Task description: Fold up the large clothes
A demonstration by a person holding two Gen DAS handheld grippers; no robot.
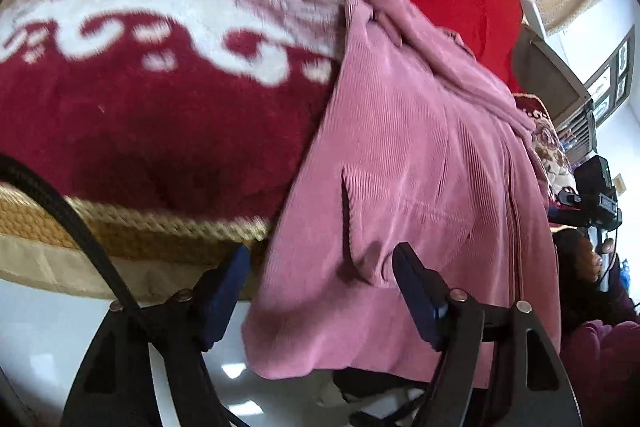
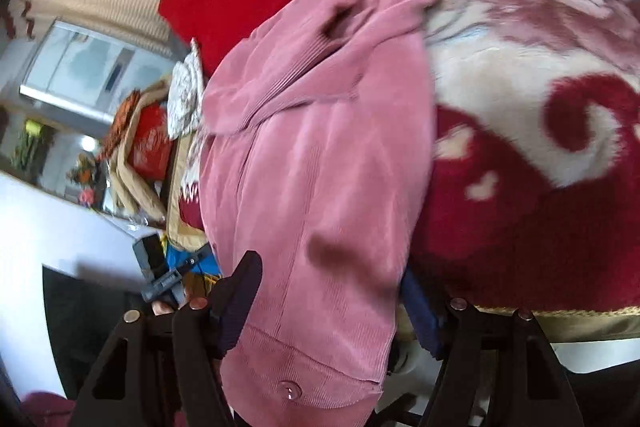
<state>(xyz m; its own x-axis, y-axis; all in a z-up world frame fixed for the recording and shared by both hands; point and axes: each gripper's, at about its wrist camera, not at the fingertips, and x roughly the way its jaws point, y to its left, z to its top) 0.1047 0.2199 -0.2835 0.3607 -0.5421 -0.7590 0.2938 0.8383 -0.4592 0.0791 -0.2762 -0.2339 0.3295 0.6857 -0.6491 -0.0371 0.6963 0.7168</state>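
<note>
A: Where does your left gripper [image 1: 320, 291] sit?

B: Low in the left wrist view, tilted down toward the bed edge. Its 2 fingers [image 1: 416, 295] stand apart, released, with the lower corner of the pink corduroy jacket [image 1: 400, 167] between them. The right-hand finger lies over the cloth near the pocket slit; the left-hand one is just beside the jacket's left edge, over the gold braided trim [image 1: 132, 227] of the red and cream blanket [image 1: 140, 107]. The view is too blurred to say that the pads press on the cloth.

A: And your right gripper [image 2: 328, 307]?

B: Also angled downward, low in the right wrist view. Its fingers [image 2: 240, 291] are spread on either side of the jacket's hem, one at each edge; the right-hand finger is partly hidden behind the fabric. Nothing looks pinched.

A: Where is the jacket itself?

B: It lies lengthwise on the blanket, collar and bunched sleeves toward the top of each frame, hem hanging over the bed edge at the bottom. A snap button [image 2: 290, 391] shows on the hem band.

A: What room do you have?

B: Open blanket spreads across the left of the left wrist view and the right of the right wrist view. Pale floor [image 1: 48, 339] shows below the bed edge. A person's dark sleeve [image 1: 600, 347] crowds the lower right of the left wrist view.
</note>
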